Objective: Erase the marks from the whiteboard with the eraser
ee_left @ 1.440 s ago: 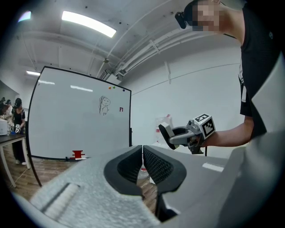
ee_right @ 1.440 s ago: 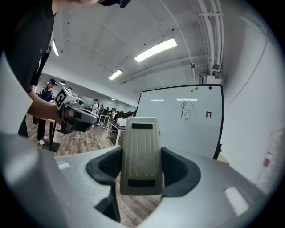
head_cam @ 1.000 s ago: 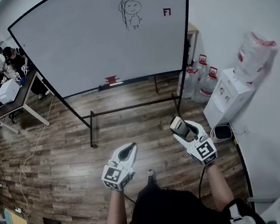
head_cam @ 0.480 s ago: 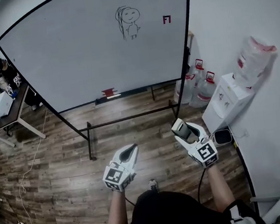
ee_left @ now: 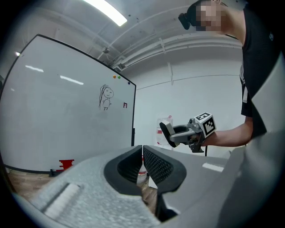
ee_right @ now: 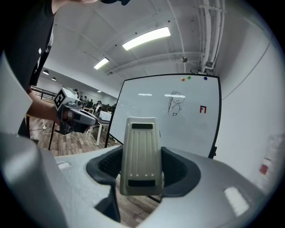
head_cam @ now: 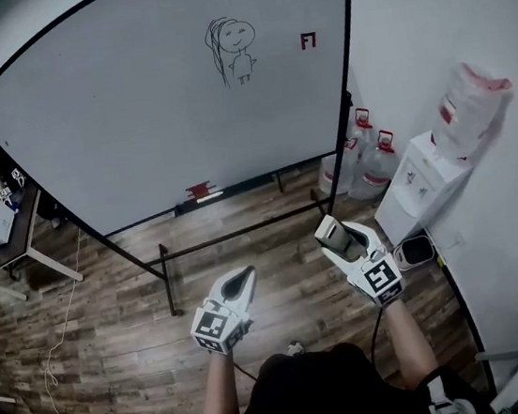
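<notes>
In the head view, the whiteboard (head_cam: 134, 123) is seen on its stand, well apart from both grippers, with a figure (head_cam: 231, 49) and a red mark (head_cam: 309, 41) drawn near its upper right; the left gripper (head_cam: 245, 274) and right gripper (head_cam: 332, 236) are held over the floor (head_cam: 112, 315); in the left gripper view, the jaws are pressed together on nothing; in the right gripper view, the eraser (ee_right: 141, 156) is clamped between the jaws.

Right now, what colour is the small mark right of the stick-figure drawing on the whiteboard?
Red; the small mark shows best in the head view.
</notes>
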Motion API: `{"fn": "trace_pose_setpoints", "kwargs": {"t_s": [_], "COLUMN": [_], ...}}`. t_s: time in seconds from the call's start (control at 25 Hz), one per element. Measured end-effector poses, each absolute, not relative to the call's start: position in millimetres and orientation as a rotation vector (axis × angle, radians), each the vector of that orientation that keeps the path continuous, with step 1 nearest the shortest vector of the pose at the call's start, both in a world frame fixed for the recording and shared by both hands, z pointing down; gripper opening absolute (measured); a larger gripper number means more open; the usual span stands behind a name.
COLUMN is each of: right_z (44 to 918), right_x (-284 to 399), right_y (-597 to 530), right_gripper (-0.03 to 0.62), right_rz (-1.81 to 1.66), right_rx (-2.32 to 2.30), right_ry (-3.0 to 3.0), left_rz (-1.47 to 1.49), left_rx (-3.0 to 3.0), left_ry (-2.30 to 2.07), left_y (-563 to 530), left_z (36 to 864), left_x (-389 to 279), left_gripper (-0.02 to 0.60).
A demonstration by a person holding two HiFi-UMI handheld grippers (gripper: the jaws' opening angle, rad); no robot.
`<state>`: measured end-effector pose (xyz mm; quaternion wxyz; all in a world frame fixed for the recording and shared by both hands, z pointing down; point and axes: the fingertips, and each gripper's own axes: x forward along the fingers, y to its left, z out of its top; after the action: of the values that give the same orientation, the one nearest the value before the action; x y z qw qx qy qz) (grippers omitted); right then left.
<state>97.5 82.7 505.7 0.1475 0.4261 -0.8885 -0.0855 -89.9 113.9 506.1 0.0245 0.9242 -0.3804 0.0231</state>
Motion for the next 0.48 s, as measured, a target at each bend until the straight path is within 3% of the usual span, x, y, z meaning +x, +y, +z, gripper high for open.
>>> {"fn": "trace_pose_setpoints", "kwargs": {"t_s": [0.48], "right_z": [520], "right_x": [84], "right_y": [28], "right_gripper": [0.258], "right_rz": [-0.223], "right_rx": [1.163], "right_ry": [-2.540], "left_rz": [0.100], "left_rx": [2.860], "left_ry": [-1.123], "left_y": [52], "left_z": [516], "left_x": [-91], "left_gripper": [0.017]}}
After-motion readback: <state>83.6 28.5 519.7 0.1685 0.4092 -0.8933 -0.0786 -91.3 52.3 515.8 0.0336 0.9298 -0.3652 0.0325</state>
